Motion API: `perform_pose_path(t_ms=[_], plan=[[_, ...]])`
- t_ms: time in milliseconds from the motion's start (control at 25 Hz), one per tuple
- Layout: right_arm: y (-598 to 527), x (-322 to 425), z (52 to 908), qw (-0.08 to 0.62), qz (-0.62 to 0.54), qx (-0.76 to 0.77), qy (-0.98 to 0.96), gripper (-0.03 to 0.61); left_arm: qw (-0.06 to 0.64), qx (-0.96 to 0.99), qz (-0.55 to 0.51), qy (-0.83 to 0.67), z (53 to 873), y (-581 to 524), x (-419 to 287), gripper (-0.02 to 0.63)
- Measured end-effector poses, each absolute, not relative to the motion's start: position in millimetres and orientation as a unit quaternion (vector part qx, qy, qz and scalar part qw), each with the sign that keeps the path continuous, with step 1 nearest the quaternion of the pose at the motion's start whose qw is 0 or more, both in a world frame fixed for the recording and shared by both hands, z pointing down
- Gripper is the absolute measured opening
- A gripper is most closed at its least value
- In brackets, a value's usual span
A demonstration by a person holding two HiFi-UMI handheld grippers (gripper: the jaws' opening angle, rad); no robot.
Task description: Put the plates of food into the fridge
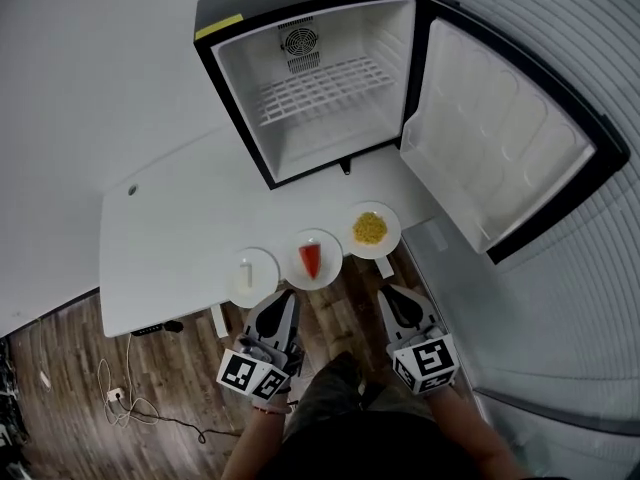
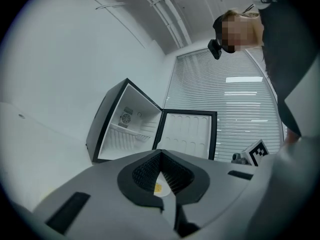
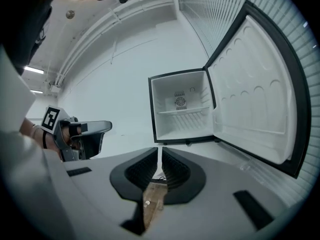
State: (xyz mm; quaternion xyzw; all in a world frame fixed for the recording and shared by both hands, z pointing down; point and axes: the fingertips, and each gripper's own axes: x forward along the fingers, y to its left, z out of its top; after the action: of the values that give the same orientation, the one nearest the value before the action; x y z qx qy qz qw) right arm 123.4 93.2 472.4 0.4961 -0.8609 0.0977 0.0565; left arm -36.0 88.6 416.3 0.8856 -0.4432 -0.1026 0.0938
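Observation:
Three white plates stand in a row near the table's front edge: one with a pale stick point(image 1: 252, 272), one with a red wedge point(image 1: 312, 259) and one with yellow corn point(image 1: 371, 230). Behind them the small black fridge point(image 1: 310, 78) point(image 2: 127, 126) point(image 3: 182, 111) stands wide open, with nothing on its wire shelf. My left gripper point(image 1: 289, 297) point(image 2: 161, 153) is shut and holds nothing, just short of the table edge below the first two plates. My right gripper point(image 1: 386, 293) point(image 3: 160, 151) is also shut with nothing in it, below the corn plate.
The fridge door point(image 1: 500, 138) swings out to the right, over the table's right end. The white table point(image 1: 170, 238) runs off to the left. Wooden floor lies below me, with a cable and socket point(image 1: 115, 396) at the left. Slatted blinds point(image 1: 590, 28) line the right wall.

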Motion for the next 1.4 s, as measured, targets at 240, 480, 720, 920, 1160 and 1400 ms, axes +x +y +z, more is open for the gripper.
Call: perform_pose_path(t_ms=[240,480,720,920,1160,1400], plan=[[56,120,508,0.082,0.151,0.523,-0.835,0.008,0.103,0.890,-0.104,-0.431,426,44,-49,0.006],[29,129,559,0.056,0.285,0.540,-0.790,0.091,0.115,0.893,-0.105,-0.422,438,22,-58,0.006],[-2,152,594,-0.052,0.429,0.557,-0.709,0.135,0.131,0.891,-0.106,-0.420,450,15,-56,0.006],[-25,163,609,-0.148,0.515,0.542,-0.648,0.135,0.137,0.889,-0.101,-0.426,456,7,-55,0.006],[-39,164,613,-0.221,0.557,0.509,-0.618,0.133,0.142,0.886,-0.099,-0.429,462,0,-52,0.006],[-41,162,617,-0.228,0.563,0.500,-0.618,0.051,0.146,0.884,-0.097,-0.434,463,-3,-50,0.006]])
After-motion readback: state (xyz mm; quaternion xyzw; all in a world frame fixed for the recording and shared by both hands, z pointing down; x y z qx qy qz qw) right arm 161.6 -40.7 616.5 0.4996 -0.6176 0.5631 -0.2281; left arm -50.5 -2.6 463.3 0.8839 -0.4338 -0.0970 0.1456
